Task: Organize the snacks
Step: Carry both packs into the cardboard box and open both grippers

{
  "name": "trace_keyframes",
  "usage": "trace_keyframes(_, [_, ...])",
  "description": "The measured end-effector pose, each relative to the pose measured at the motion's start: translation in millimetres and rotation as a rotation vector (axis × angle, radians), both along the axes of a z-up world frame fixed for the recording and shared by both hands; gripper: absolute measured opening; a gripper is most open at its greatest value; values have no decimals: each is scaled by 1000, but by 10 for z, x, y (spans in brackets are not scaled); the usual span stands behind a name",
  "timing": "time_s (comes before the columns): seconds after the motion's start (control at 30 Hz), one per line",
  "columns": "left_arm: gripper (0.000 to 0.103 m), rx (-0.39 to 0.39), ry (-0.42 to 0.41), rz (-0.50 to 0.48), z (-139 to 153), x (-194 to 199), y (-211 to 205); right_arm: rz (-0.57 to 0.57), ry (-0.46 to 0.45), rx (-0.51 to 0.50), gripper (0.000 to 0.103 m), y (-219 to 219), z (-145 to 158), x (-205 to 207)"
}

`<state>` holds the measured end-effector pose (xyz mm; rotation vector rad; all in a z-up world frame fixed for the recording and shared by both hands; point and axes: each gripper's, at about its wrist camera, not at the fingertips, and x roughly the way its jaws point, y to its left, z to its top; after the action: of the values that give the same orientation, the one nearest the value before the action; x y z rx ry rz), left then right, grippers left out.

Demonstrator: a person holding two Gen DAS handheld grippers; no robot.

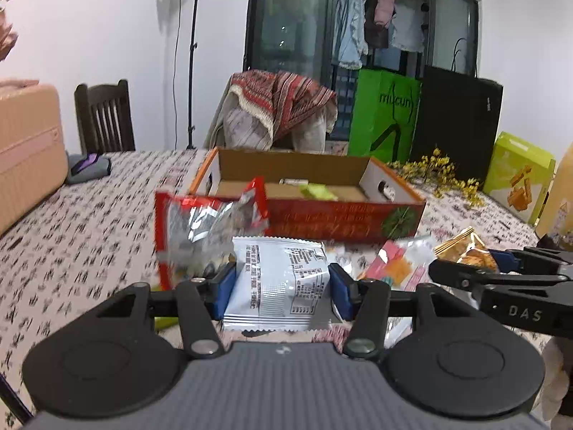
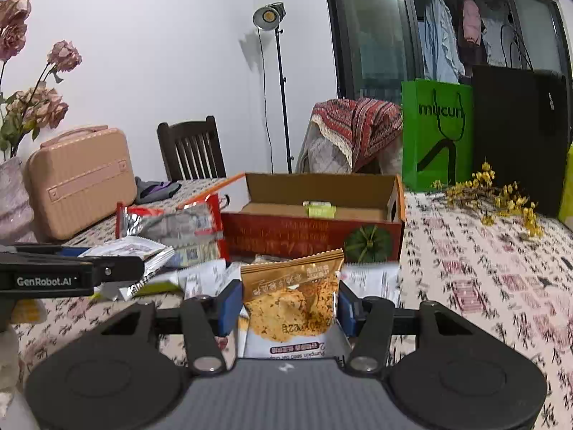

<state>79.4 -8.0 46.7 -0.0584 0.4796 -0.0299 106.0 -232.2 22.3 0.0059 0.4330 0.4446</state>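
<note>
Left tongs point(image 1: 282, 288): clamping a silver-white snack packet point(image 1: 277, 283) between the blue pads, packet held upright above the surface point(image 1: 89, 215). Right tongs point(image 2: 288, 308): clamping a gold-topped cracker packet point(image 2: 292, 297), pads pressing on both side edges.

Beyond the tongs: lying loose on the surface, more snack packets point(image 2: 200, 276); standing just behind them, a large red-and-silver bag point(image 1: 200, 225); behind that, sitting open, the red cardboard box point(image 1: 340, 215), already holding a green packet point(image 1: 317, 190) and little else. Judging the box as the likely destination.

Possible faults: gripping by the thin edges only, so a packet could be slipping or rotating during transfer; both tongs travelling side by side toward one box, risking collision; the tall red bag standing in the left path, liable to be knocked over.

View differences: the right wrist view showing a pink case point(image 2: 80, 179) whole and dried roses point(image 2: 32, 82); the left wrist view showing a yellow-green carton point(image 1: 519, 175) at far right.
</note>
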Motion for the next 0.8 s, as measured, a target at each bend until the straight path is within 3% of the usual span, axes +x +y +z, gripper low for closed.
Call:
trace_keyframes(0.53, [55, -25, -106, -14, 439, 682, -169, -38, -48, 14, 54, 132, 397, 704])
trace_keyframes(0.8, [55, -55, -88, 16, 569, 1171, -209, -64, -45, 8, 54, 209, 576, 1198])
